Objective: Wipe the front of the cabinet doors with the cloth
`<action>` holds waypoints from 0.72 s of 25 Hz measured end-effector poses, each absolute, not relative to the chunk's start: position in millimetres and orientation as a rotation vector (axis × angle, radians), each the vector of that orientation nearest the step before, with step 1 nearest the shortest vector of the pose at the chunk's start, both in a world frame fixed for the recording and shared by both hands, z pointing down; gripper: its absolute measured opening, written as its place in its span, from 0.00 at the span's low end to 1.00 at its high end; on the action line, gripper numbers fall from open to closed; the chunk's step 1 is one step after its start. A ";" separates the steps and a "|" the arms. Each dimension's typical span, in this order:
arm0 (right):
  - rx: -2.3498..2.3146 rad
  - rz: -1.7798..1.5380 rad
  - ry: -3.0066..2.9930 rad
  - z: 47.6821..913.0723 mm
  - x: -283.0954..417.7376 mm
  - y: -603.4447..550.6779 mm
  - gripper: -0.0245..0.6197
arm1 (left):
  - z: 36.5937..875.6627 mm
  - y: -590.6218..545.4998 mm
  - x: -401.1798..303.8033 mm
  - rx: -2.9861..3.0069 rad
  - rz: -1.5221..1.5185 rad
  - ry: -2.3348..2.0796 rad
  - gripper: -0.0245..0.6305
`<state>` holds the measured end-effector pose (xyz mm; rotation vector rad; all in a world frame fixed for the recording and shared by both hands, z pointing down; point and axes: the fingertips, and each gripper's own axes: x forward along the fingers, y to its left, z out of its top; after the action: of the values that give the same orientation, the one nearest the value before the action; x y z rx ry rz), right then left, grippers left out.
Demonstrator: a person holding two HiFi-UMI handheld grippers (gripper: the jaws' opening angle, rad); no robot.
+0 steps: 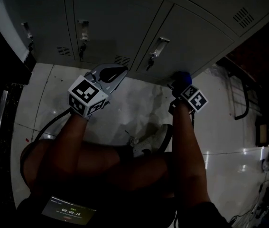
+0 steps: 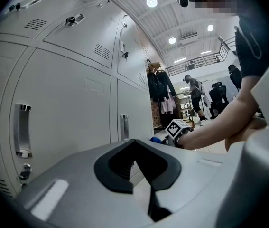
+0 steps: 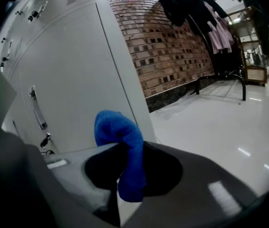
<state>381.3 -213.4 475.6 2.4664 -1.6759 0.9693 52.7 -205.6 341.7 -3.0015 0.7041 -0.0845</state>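
The grey cabinet doors (image 1: 115,18) with metal handles fill the top of the head view. My right gripper (image 1: 178,81) is shut on a blue cloth (image 1: 182,75), held low against the foot of the rightmost door. In the right gripper view the blue cloth (image 3: 124,144) bulges out between the jaws of the right gripper (image 3: 125,151), close to a door (image 3: 72,75) with a handle (image 3: 38,108). My left gripper (image 1: 121,72) is shut on nothing and hovers near the bottom of the doors. The left gripper view shows the left gripper (image 2: 135,144) beside the doors (image 2: 72,99).
A glossy white floor (image 1: 139,103) lies under the cabinet. The person's bent legs and a shoe (image 1: 153,139) are below the grippers, and a cable (image 1: 49,125) trails at the left. A brick wall (image 3: 172,46), a black metal frame (image 3: 222,82) and hanging clothes (image 2: 160,91) stand beyond.
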 end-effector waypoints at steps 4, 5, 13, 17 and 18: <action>2.395 0.841 -1.849 432.7 344.6 -223.6 0.16 | 334.4 -212.2 41.9 -3.004 -0.058 0.723 0.05; 2.367 0.792 -1.904 420.7 333.4 -225.4 0.16 | 332.7 -214.4 37.8 -3.003 -0.053 0.734 0.05; 1.899 0.384 -2.500 339.3 206.8 -219.4 0.16 | 316.2 -227.5 10.2 -2.985 0.013 0.800 0.05; 1.669 0.243 -2.689 319.3 164.9 -211.4 0.16 | 315.2 -224.7 10.7 -2.974 0.011 0.786 0.04; 1.620 0.232 -2.729 315.9 157.2 -209.3 0.16 | 314.3 -224.2 10.5 -2.972 0.008 0.785 0.04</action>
<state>157.2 -209.3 315.9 1.6199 -2.7291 0.2316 10.5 -224.2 314.3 -2.9717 0.7854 0.0082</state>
